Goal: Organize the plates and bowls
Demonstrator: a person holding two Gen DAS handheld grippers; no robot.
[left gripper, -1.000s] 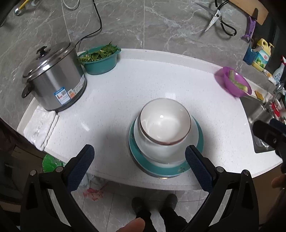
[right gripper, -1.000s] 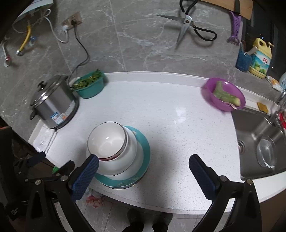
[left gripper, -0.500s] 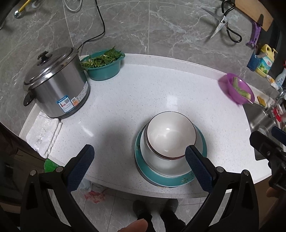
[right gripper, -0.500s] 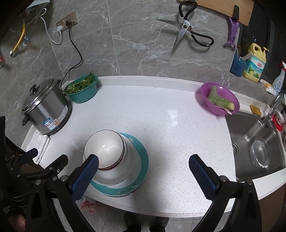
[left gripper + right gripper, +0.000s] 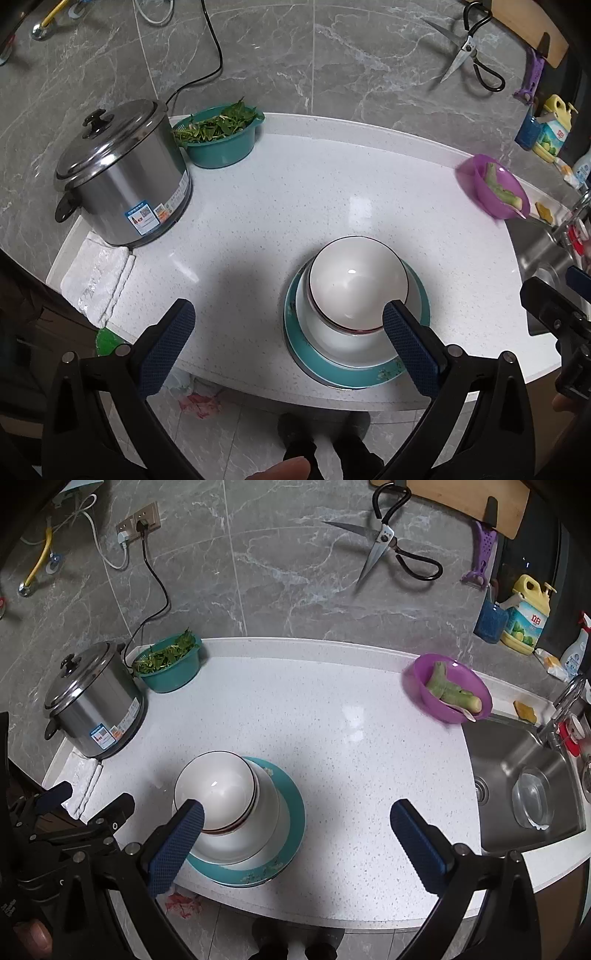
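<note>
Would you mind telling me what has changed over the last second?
Both grippers, left gripper and right gripper, have drawn back from the counter, open and empty. The stack stayed put: white bowl with dark rim atop a larger white bowl on the teal plate.

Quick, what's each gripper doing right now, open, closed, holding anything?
Left gripper: open, holding nothing, above the counter beside the stacked bowl.
Right gripper: open, holding nothing, also above the counter.

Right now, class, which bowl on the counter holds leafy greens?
The teal bowl beside the steel cooker; the purple bowl holds pale stalks, the white bowl nothing.
</note>
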